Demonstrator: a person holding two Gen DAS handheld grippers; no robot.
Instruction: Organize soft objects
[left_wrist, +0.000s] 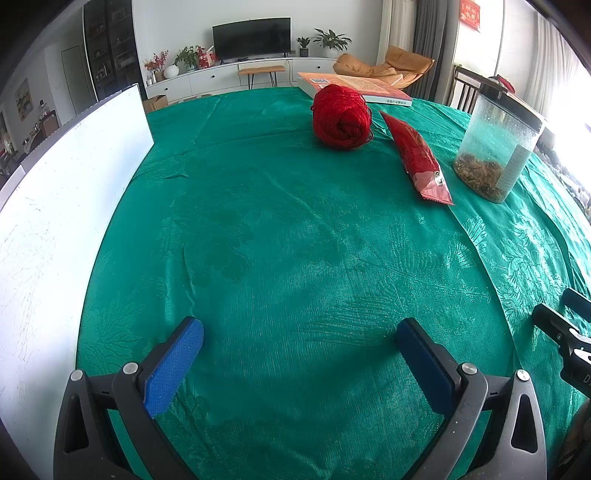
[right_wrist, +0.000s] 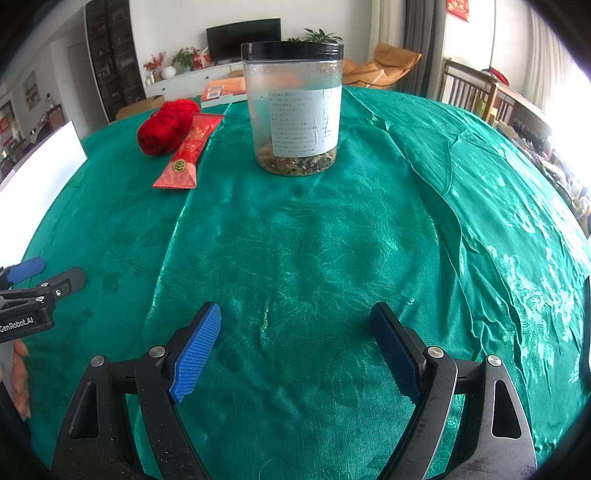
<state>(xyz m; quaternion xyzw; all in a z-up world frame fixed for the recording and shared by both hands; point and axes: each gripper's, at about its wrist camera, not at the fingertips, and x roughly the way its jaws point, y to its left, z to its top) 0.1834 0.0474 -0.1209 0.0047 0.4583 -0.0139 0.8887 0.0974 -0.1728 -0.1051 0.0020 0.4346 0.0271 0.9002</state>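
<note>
Green damask cloth (left_wrist: 280, 236) covers the whole table, wrinkled in long folds on the right side; nearest in the left wrist view, the left gripper (left_wrist: 300, 341) hovers just above it with its blue-padded fingers spread wide and nothing between them; the right gripper (right_wrist: 295, 334) sits beside it in the same released pose, jaws apart over bare cloth, empty. A person's fingers (right_wrist: 20, 373) show at the left edge of the right wrist view, behind the left tool's handle; a white board (left_wrist: 66, 206) lies along the table's left side. Farther out, a red foil packet (left_wrist: 415, 157) lies flat, its long axis pointing away from the grippers; just beside its far end, possibly touching it though the view is too distorted to be sure, rests a ball of red yarn (left_wrist: 341, 116). To the right of the packet stands a clear plastic jar (right_wrist: 293, 107), upright, black lid on, a pale label on its side and a layer of brownish dried material at the bottom; beyond the yarn an orange-covered book (left_wrist: 354, 86) lies near the table's far edge.
</note>
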